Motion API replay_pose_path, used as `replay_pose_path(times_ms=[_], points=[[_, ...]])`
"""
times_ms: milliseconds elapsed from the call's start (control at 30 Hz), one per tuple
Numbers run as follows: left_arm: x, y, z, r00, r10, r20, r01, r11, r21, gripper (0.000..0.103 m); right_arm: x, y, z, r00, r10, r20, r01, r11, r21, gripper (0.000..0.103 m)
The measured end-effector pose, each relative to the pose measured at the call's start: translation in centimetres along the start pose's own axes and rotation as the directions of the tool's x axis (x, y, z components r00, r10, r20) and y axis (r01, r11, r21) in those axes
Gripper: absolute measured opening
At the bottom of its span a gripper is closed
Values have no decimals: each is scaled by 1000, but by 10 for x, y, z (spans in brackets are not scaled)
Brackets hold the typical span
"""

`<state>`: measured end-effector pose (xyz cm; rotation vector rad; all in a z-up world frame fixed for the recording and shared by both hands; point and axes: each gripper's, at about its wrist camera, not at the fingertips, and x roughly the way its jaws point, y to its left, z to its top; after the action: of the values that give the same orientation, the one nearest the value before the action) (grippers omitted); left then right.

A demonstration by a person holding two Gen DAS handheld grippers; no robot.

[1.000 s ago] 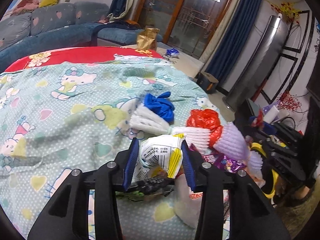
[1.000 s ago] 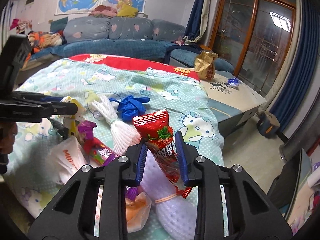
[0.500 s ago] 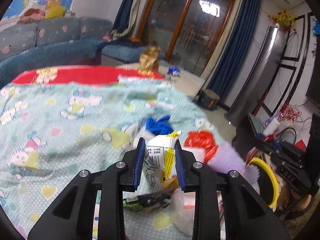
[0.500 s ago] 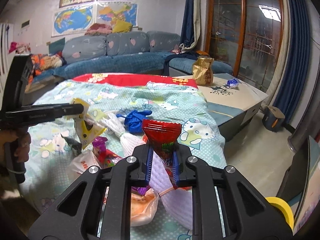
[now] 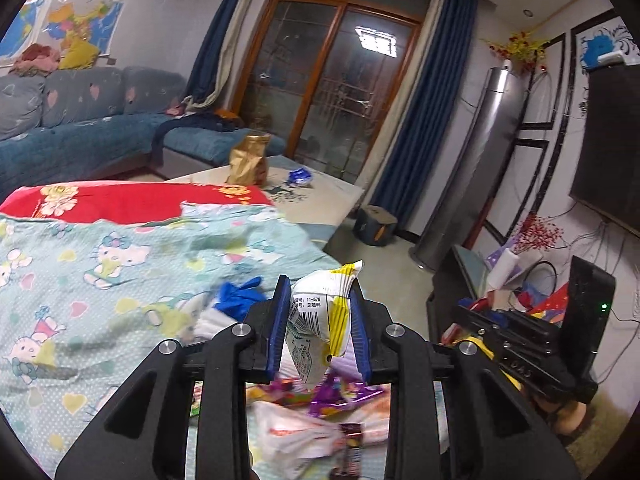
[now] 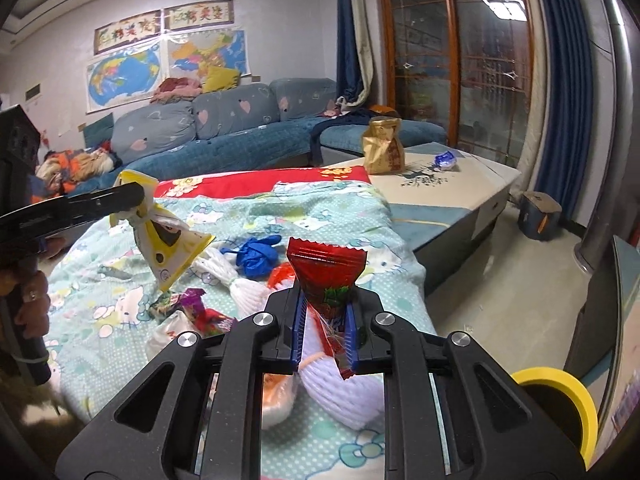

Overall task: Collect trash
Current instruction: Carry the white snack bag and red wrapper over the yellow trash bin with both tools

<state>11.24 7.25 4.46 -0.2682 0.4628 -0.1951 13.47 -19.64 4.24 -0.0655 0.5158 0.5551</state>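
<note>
My left gripper (image 5: 320, 312) is shut on a white and yellow snack bag (image 5: 324, 320) and holds it above the bed; the same bag (image 6: 168, 240) hangs from that gripper at the left of the right wrist view. My right gripper (image 6: 324, 316) is shut on a red snack wrapper (image 6: 326, 272) and holds it above the trash pile. On the cartoon-print blanket (image 6: 120, 300) lie a blue glove (image 6: 256, 258), white foam fruit nets (image 6: 236, 284), purple wrappers (image 6: 200, 308) and a white plastic bag (image 5: 296, 436).
A yellow-rimmed bin (image 6: 560, 404) stands at the lower right by the bed edge. A low table (image 6: 452, 184) carries a gold bag (image 6: 382, 150) and a blue wrapper (image 6: 446, 159). A blue sofa (image 6: 224, 136) runs along the back. The floor lies right of the bed.
Both grippers closed on their wrappers and lifted them up off the pile. The left gripper rose well above the blanket; the right one rose a little.
</note>
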Motion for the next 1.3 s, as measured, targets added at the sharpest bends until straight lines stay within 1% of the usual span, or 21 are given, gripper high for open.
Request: replay_pose_path(times_ms=[433, 600, 967, 1300], points=[[9, -55, -7, 996, -91, -18, 92, 994, 53, 27, -34, -32, -11, 999, -50, 3, 49, 995, 82, 11], [13, -78, -11, 991, -132, -32, 134, 988, 73, 27, -46, -49, -19, 998, -64, -2, 64, 990, 129, 11], [20, -122, -26, 976, -211, -47, 215, 971, 108, 27, -74, -88, -38, 992, -124, -3, 122, 967, 224, 12], [33, -155, -40, 958, -272, -89, 281, 953, 114, 27, -94, -125, -55, 983, -184, -13, 179, 934, 308, 12]])
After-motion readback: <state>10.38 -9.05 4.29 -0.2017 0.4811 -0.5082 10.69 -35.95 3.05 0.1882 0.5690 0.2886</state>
